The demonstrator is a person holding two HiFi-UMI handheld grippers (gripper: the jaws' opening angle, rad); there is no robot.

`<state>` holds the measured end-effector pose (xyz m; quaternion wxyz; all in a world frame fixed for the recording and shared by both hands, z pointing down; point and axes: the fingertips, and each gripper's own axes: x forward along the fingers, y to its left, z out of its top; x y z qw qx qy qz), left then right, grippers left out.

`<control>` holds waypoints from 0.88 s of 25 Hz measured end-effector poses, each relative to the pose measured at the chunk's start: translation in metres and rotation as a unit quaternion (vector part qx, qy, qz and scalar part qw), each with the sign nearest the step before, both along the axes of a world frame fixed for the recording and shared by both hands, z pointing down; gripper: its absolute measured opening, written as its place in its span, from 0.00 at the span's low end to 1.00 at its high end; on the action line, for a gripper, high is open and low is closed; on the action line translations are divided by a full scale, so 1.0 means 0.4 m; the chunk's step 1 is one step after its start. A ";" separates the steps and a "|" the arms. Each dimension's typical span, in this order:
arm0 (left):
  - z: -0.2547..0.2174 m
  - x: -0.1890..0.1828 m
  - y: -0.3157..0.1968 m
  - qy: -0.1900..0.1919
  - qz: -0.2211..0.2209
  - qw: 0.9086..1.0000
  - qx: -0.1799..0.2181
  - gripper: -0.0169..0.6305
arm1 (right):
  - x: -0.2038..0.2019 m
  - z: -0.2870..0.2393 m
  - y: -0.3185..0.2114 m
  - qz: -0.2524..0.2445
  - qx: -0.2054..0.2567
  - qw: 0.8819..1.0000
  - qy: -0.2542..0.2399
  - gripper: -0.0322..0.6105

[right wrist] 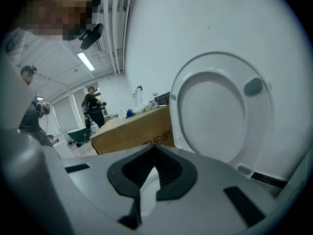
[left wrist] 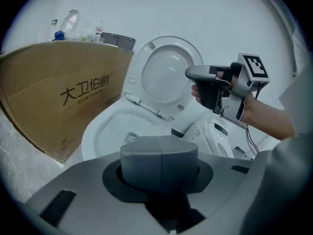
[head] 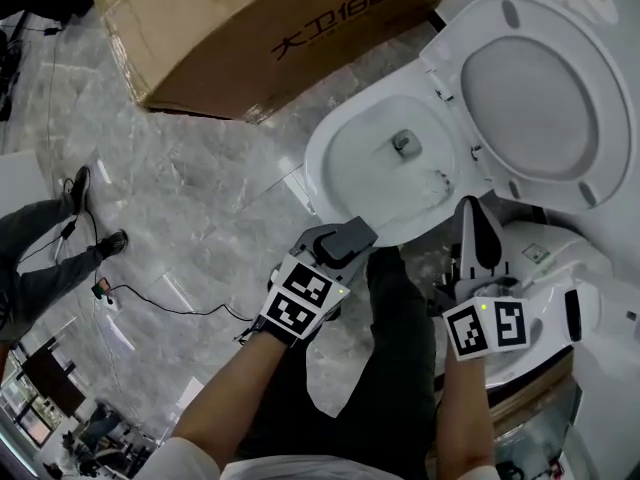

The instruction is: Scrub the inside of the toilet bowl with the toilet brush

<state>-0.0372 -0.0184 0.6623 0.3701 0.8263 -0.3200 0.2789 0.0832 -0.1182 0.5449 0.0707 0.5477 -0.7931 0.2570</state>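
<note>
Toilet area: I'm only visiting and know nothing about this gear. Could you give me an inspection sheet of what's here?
Surface: grey marble floor.
Job's things: toilet bowl uncovered, with its lid raised; toilet brush: nothing seen.
Clutter: large cardboard box beside the bowl; another white fixture at the right.
Grippers: left gripper has its jaws together and is empty; right gripper has its jaws together and is empty. Both are at the bowl's near rim.
Cables: thin black cable lying on the floor at the left.
Surroundings: a bystander's legs at the left; a person stands further back in the room.
</note>
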 end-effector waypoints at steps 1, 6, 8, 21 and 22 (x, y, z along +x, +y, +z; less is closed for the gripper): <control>0.010 0.007 -0.003 -0.005 0.007 1.000 -0.001 0.26 | 0.005 0.007 -0.004 0.001 -0.001 1.000 0.001 0.07; 0.044 0.028 0.003 -0.029 0.044 0.999 -0.001 0.26 | 0.021 0.013 -0.014 0.005 -0.002 1.000 0.004 0.07; 0.053 0.022 0.019 -0.040 0.057 0.998 -0.005 0.26 | 0.017 0.013 -0.013 0.002 -0.003 1.000 0.005 0.07; 0.035 -0.075 0.091 -0.126 0.134 0.983 -0.014 0.26 | -0.042 -0.040 0.020 -0.021 -0.009 1.000 -0.013 0.07; 0.031 -0.084 0.092 -0.137 0.141 0.980 -0.014 0.26 | -0.042 -0.043 0.022 -0.021 -0.010 1.000 -0.016 0.07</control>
